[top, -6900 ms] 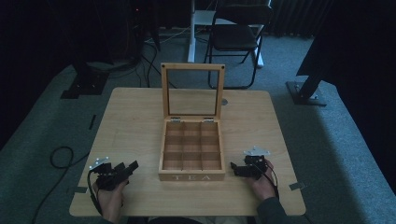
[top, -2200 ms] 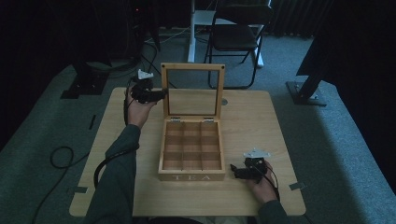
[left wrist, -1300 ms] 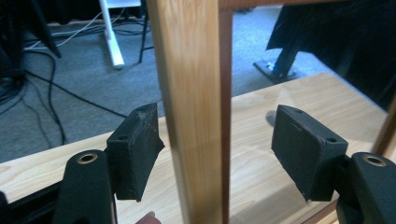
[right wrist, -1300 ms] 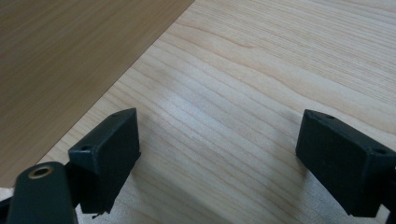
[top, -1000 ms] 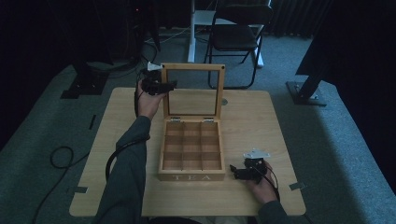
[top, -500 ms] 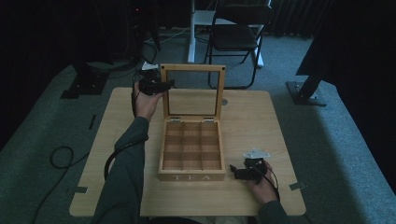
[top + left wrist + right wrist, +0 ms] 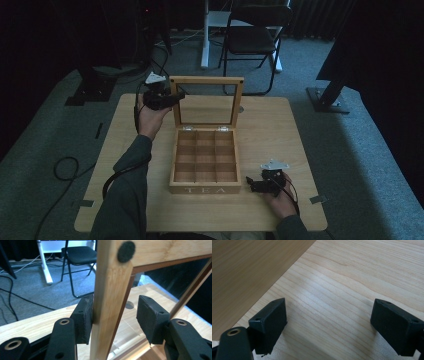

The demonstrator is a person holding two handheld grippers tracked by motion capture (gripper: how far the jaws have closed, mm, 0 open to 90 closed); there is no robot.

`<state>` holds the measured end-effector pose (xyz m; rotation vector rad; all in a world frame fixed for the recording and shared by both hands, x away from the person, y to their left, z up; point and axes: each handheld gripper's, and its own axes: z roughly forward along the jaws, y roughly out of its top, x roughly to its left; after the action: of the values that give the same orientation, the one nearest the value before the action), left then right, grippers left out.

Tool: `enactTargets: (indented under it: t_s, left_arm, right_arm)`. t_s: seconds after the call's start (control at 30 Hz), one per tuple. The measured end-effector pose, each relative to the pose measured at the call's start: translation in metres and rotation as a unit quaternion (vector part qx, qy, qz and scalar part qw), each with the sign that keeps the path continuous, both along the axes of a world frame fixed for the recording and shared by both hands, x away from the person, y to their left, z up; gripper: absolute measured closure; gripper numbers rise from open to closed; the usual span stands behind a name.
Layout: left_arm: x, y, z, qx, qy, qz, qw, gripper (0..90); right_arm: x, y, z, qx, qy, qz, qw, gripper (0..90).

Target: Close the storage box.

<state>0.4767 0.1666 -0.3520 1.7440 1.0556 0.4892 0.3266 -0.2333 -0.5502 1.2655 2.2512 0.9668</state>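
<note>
Tea box (image 7: 205, 160): lying lengthwise away from me, lid (image 7: 207, 101) standing upright. I'm straddling its left post with the left gripper (image 7: 113, 315), fingers open; right gripper (image 7: 256, 184) idling agape on counter (image 7: 280, 130).

Tea box (image 7: 205, 160) mid-table (image 7: 280, 130) — chair (image 7: 252, 35) behind.

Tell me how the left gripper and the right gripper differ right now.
The left gripper is raised at the far side, its jaws straddling the side rail of the tea box's upright lid; the right gripper sits low over the bare table near the box's front, with nothing between its jaws. Both are open.
</note>
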Motion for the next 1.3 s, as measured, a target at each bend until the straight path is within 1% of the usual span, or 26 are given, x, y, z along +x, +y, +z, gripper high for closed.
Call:
enactTargets:
  t_s: [0.03,0.07,0.17,0.27,0.33,0.37,0.43,0.5,0.57,0.67,0.73,0.8,0.87,1.0,1.2,1.3]
  left_arm:
    - [0.0,0.0,0.0,0.0,0.0,0.0,1.0,48.5]
    - [-0.005,0.002,0.0,-0.008,-0.004,0.003,1.0,48.5]
    - [-0.015,0.005,0.001,-0.032,-0.015,0.017,0.9992,49.1]
    - [-0.02,0.007,0.003,-0.035,-0.022,0.023,0.9989,48.8]
    - [-0.022,0.007,0.003,-0.03,-0.022,0.02,0.9991,48.9]
    - [-0.023,0.006,0.004,-0.024,-0.024,0.017,0.9993,48.9]
    - [-0.025,0.004,0.005,0.0,-0.031,0.01,0.9995,48.0]
    - [-0.027,0.003,0.006,0.008,-0.031,0.007,0.9995,48.3]
    - [-0.03,0.004,0.007,0.009,-0.031,0.005,0.9995,49.0]
    - [-0.034,0.006,0.008,0.003,-0.029,0.002,0.9996,50.7]
    - [-0.038,0.008,0.009,0.0,-0.027,-0.005,0.9996,52.6]
    - [-0.042,0.011,0.011,-0.004,-0.03,-0.017,0.9994,54.3]
    - [-0.046,0.011,0.013,0.001,-0.035,-0.022,0.9991,54.6]
    - [-0.053,0.012,0.015,0.009,-0.038,-0.028,0.9988,54.4]
    - [-0.06,0.011,0.014,0.013,-0.036,-0.025,0.9989,52.9]
    - [-0.062,0.011,0.014,0.011,-0.035,-0.03,0.9989,49.6]
  right_arm:
    - [0.0,0.0,0.0,0.0,0.0,0.0,1.0,13.1]
    - [0.0,0.0,0.0,0.0,0.0,0.0,1.0,13.1]
    - [0.0,0.0,0.0,0.0,0.0,0.0,1.0,13.1]
    - [0.0,0.0,0.0,0.0,0.0,0.0,1.0,13.1]
    - [0.0,0.0,0.0,0.0,0.0,0.0,1.0,13.1]
    - [0.0,0.0,0.0,0.0,0.0,0.0,1.0,13.1]
    - [0.0,0.0,0.0,0.0,0.0,0.0,1.0,13.1]
    - [0.0,0.0,0.0,0.0,0.0,0.0,1.0,13.1]
    - [0.0,0.0,0.0,0.0,0.0,0.0,1.0,13.1]
    - [0.0,0.0,0.0,0.001,0.0,0.0,1.0,13.1]
    - [0.0,0.0,0.0,0.001,0.0,0.0,1.0,13.1]
    - [0.0,0.0,0.0,0.001,0.0,0.0,1.0,13.1]
    - [0.0,0.0,0.0,0.001,-0.001,0.0,1.0,13.1]
    - [0.0,0.0,0.0,0.001,-0.001,0.0,1.0,13.1]
    - [0.0,0.0,0.0,0.001,-0.001,0.0,1.0,13.1]
    - [0.0,0.0,0.0,0.001,-0.001,0.0,1.0,13.1]
